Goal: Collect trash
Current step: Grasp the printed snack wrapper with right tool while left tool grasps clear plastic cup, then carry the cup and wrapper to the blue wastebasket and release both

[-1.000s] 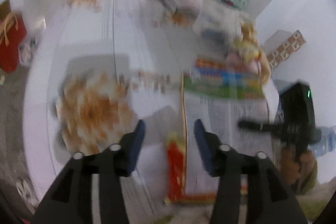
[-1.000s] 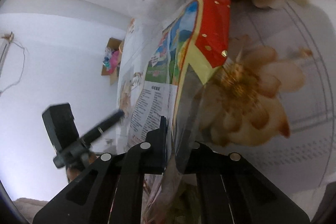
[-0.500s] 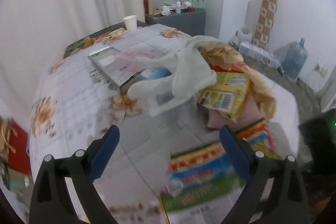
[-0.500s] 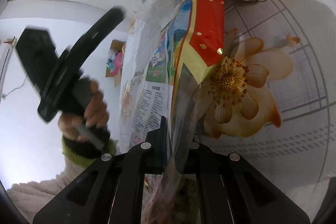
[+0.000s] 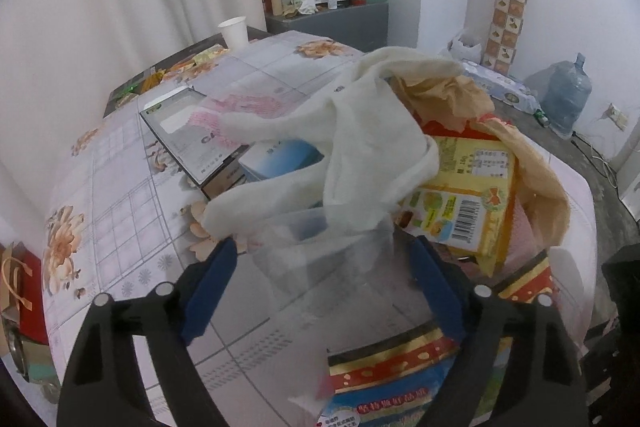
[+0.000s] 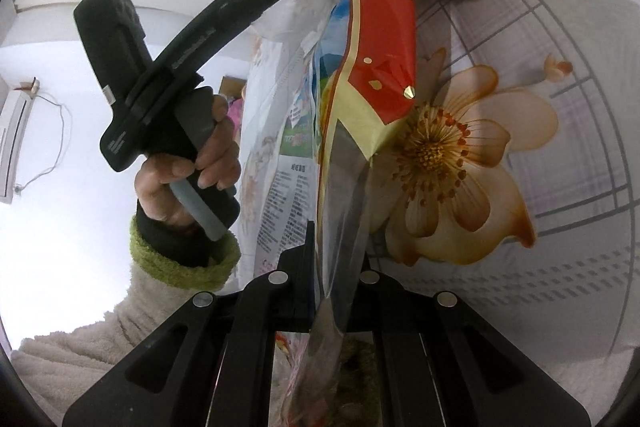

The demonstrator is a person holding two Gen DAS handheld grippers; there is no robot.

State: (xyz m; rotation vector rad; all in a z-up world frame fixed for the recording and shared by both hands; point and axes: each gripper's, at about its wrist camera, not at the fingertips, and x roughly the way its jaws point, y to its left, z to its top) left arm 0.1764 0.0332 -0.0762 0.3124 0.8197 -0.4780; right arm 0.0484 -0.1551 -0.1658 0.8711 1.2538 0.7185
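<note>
A pile of trash lies on the flower-print table [image 5: 120, 207]. It holds a white cloth [image 5: 360, 147], crumpled brown paper [image 5: 440, 91] and a yellow snack packet [image 5: 460, 203]. My left gripper [image 5: 320, 251] stands wide at the pile's near edge, its jaws closing. A sheet of clear plastic [image 5: 320, 275] and the cloth's lower edge lie between them, and the pads touch neither. My right gripper [image 6: 332, 239] is shut on the clear edge of a red, yellow and blue printed snack bag [image 6: 384, 39]. That snack bag [image 5: 380, 379] also lies under the left gripper. In the right wrist view a hand [image 6: 180, 179] holds the left gripper.
A flat grey box [image 5: 188, 135] and a blue box [image 5: 280, 155] lie behind the cloth. A paper cup [image 5: 234, 31] stands at the table's far edge. On the floor are a water jug [image 5: 568, 95] at the right and a red bag [image 5: 20, 287] at the left.
The left gripper swung round to face the pile, opened wide, then moved in on the clear plastic with its jaws narrowing. The right gripper stays shut on the snack bag.
</note>
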